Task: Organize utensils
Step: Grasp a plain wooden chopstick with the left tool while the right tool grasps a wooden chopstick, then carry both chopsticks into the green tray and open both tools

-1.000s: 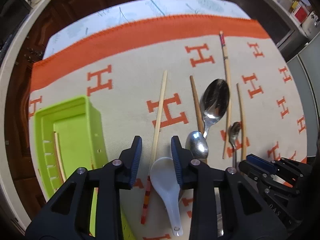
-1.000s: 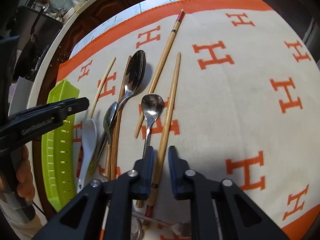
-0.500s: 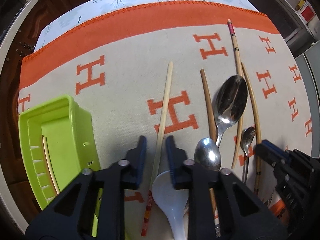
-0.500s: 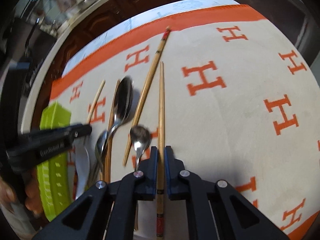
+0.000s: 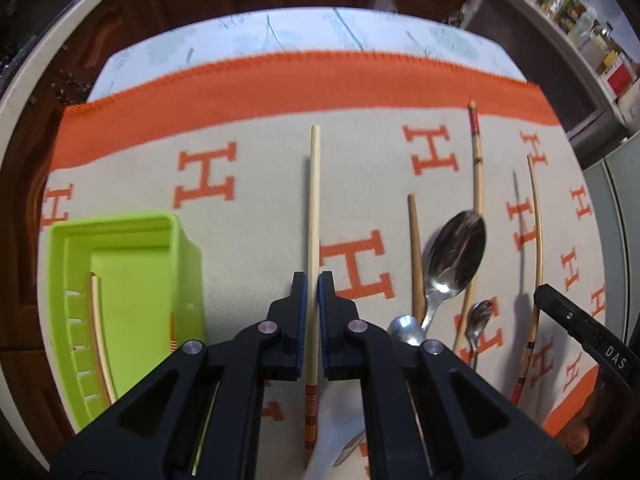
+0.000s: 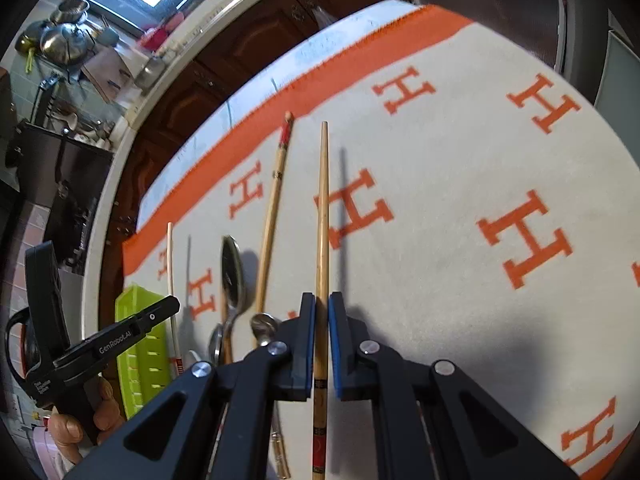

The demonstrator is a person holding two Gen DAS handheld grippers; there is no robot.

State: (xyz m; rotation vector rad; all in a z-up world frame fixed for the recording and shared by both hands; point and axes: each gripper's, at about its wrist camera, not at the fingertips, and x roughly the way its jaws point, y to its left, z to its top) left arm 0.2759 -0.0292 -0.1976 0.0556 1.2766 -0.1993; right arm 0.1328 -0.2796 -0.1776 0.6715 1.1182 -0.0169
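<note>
Both grips now closed & lifted: left gripper pinching pale chopstick, right gripper pinching brown chopstick. Next prob. green tray, left of left fingers.

Both views are fisheye, each riding just behind its own tongs and looking forward along the two fingers, tilted down onto the tabletop from close above. The left tongs fill the lower middle of their frame, facing the orange border across the top. The right tongs fill their frame likewise, angled toward the upper left, with kitchen shelves in that corner. The views share the row of utensils: the large spoon, the green tray, and each catches the other's tongs at its edge.
</note>
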